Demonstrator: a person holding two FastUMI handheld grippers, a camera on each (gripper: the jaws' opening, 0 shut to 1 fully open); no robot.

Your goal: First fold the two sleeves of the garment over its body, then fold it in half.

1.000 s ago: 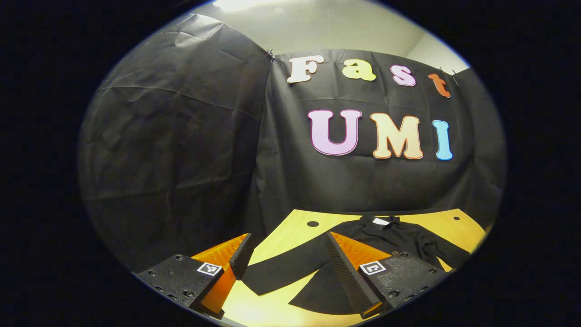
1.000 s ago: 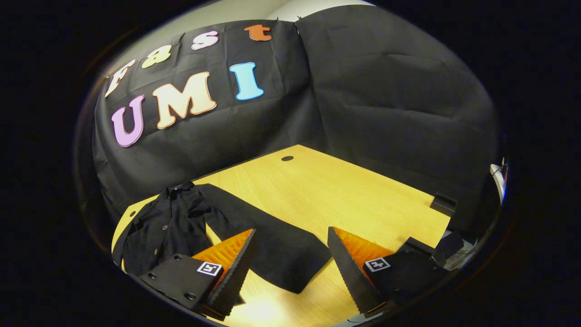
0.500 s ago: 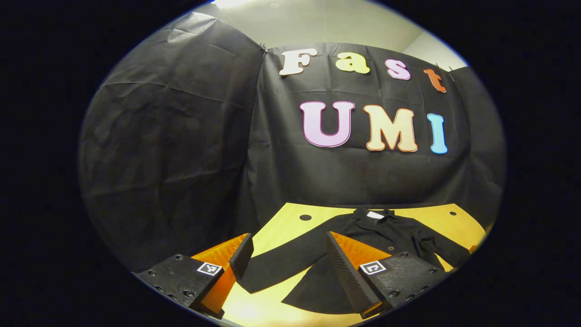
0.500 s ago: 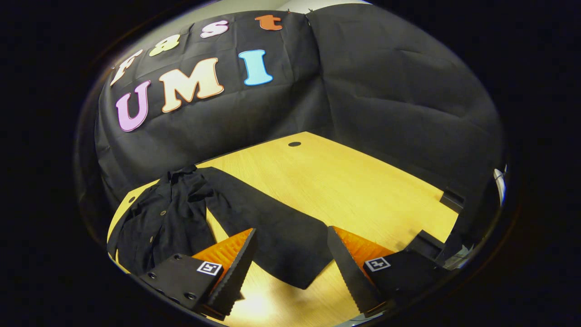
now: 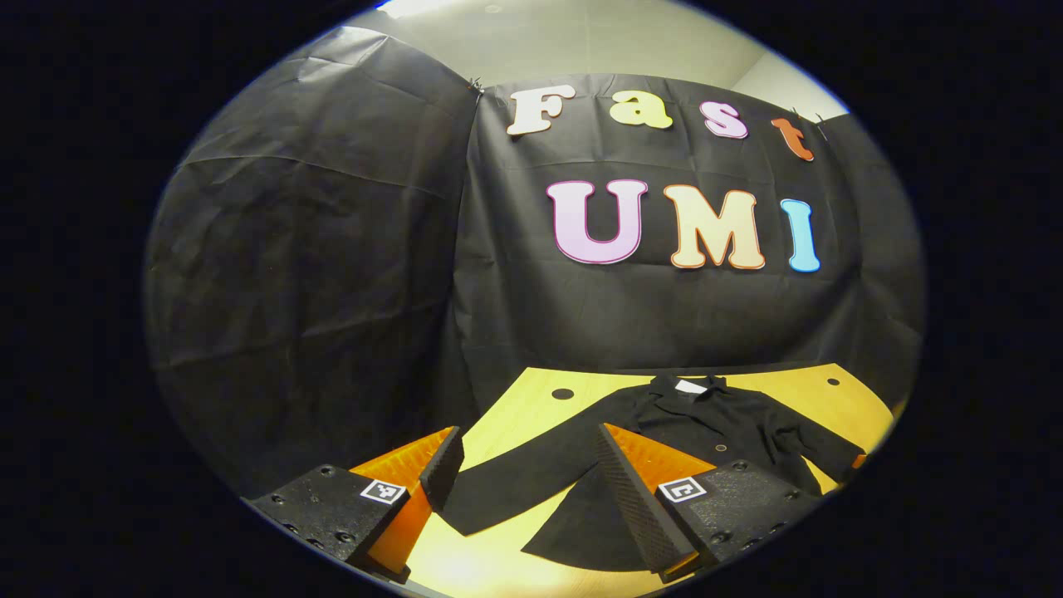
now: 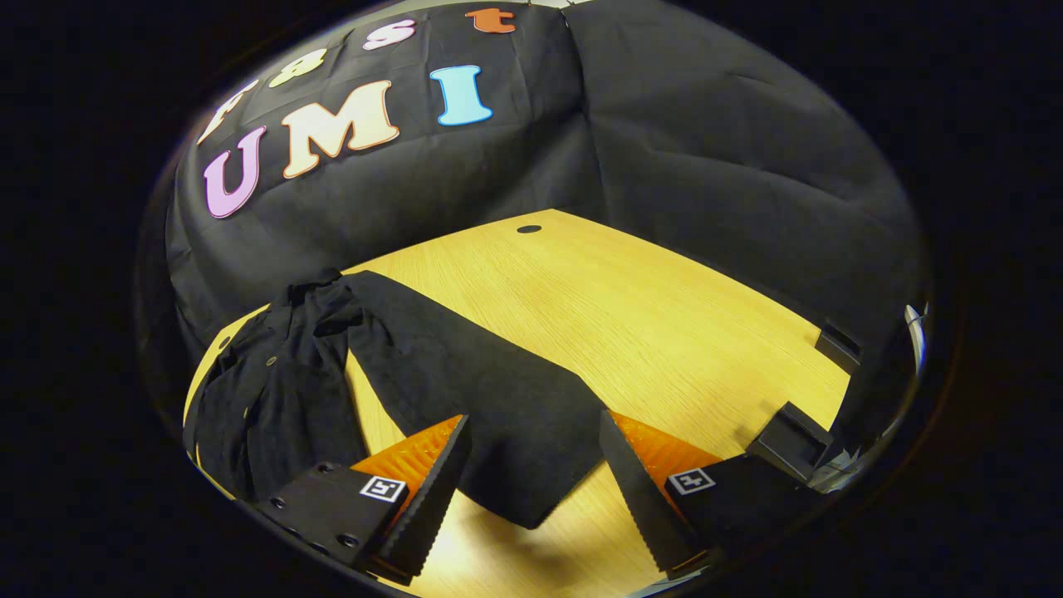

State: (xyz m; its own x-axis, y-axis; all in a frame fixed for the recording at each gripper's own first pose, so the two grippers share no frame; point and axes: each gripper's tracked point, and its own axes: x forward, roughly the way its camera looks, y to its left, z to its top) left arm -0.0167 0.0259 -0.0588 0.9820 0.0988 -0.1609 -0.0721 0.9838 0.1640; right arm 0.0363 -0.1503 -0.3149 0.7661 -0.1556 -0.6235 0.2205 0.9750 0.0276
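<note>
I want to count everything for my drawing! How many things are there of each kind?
Black garment: 1
Wooden table: 1
Claws, left claw and right claw: 2
Total: 4

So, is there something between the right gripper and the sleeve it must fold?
Nothing visible. The right gripper is open, and the sleeve lies flat on the table just ahead of its fingers.
</note>
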